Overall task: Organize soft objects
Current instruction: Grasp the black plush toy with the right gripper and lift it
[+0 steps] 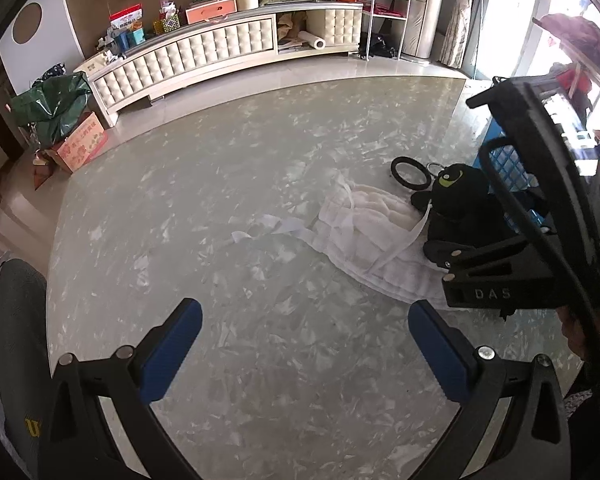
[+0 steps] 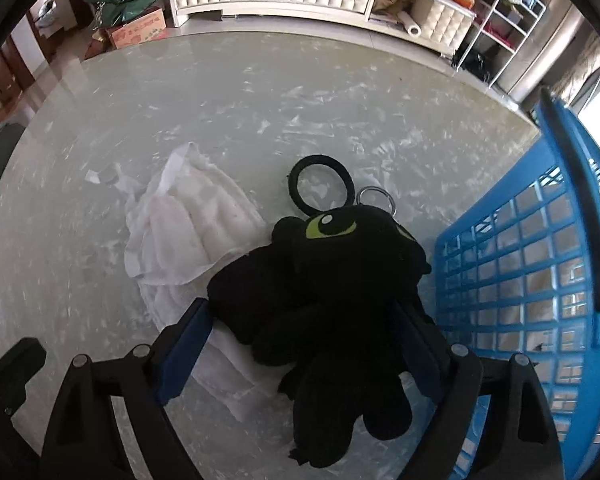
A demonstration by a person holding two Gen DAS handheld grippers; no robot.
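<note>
Two hand-held grippers over a pale, marbled glossy surface (image 1: 259,184). The left gripper (image 1: 304,354) hovers above a bare stretch of the surface with its blue-padded jaws spread wide and nothing between them.

The right gripper (image 2: 304,344) stands near the right edge of the surface, its jaws parted to either side of a black plush toy (image 2: 332,304) with a green eye. The toy's dark body fills the gap between the blue pads (image 2: 185,352); whether the pads actually press on it cannot be told from either view.

The plush toy lies partly on a crumpled white cloth (image 2: 187,224), which has long white straps trailing across the surface toward the left (image 1: 283,228). Just beyond the toy's head lie a black ring (image 2: 320,186) and, touching it on the right, a smaller metal ring (image 2: 376,198).

A blue lattice basket (image 2: 540,280) with a dark handle stands immediately to the right of the toy, close to the right gripper's outer jaw.

Background: a cream tufted low cabinet (image 1: 219,48) along the far wall, cluttered on top; a green bag (image 1: 49,106) above a cardboard box (image 1: 81,144) at its left end; a white wire shelf (image 1: 384,4) at its right end.
</note>
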